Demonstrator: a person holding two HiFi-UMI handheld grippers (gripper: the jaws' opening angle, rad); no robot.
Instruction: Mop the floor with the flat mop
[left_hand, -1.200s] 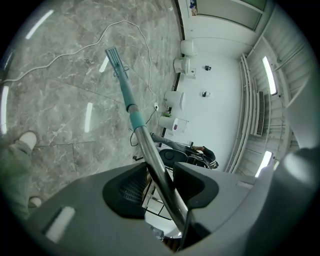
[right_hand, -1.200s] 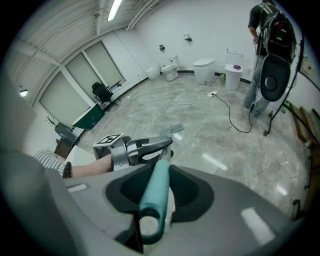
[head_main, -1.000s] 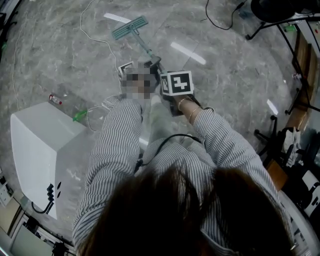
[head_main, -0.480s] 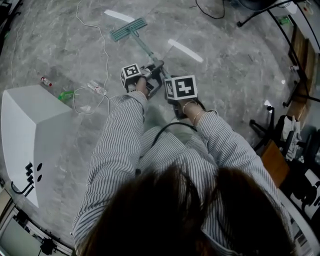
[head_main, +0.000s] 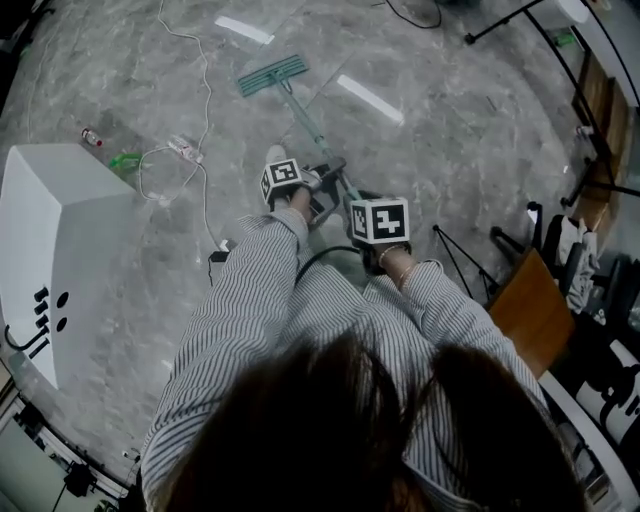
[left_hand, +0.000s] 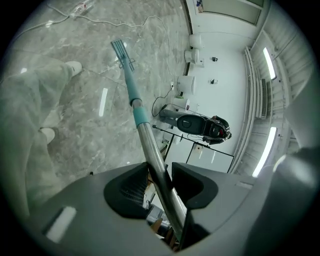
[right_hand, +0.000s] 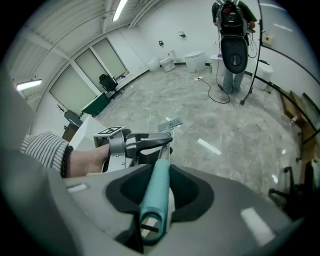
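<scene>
Back toward me they come: both tongs sit closer to my body than half a second ago. The mop head (head_main: 272, 75) has slid nearer across the floor (head_main: 450, 130) with them. It lies flat on the grey stone, well out in front of me, so I judge this is the pull half of a stroke.

Two grips, one above the other, and that looks like it's for leverage. The left tongs (left_hand: 160, 182) take the handle (head_main: 300, 115) lower down, on the bare metal tube. The right tongs (right_hand: 154, 197) hold the very top, on the teal grip. My guess is that the top hold steers while the lower one keeps the head pressed to the stone.

Now the left tongs up close. They're drawn narrow, clamped on the metal tube with a jaw touching each side. The tube slants up between them and runs on past a teal sleeve to the mop head far below.

Over to the right tongs. They're closed just as tight on the teal grip, with its end cap sticking out toward the camera. From here I can see the left tongs further down the same handle.

One thing to watch is a white cable (head_main: 205, 130) looping over the floor to the left of the mop's path. A green bottle (head_main: 125, 160) lies beside it, near the white box (head_main: 60, 220). I'd keep the strokes right of that cable, or the head may snag it.
</scene>
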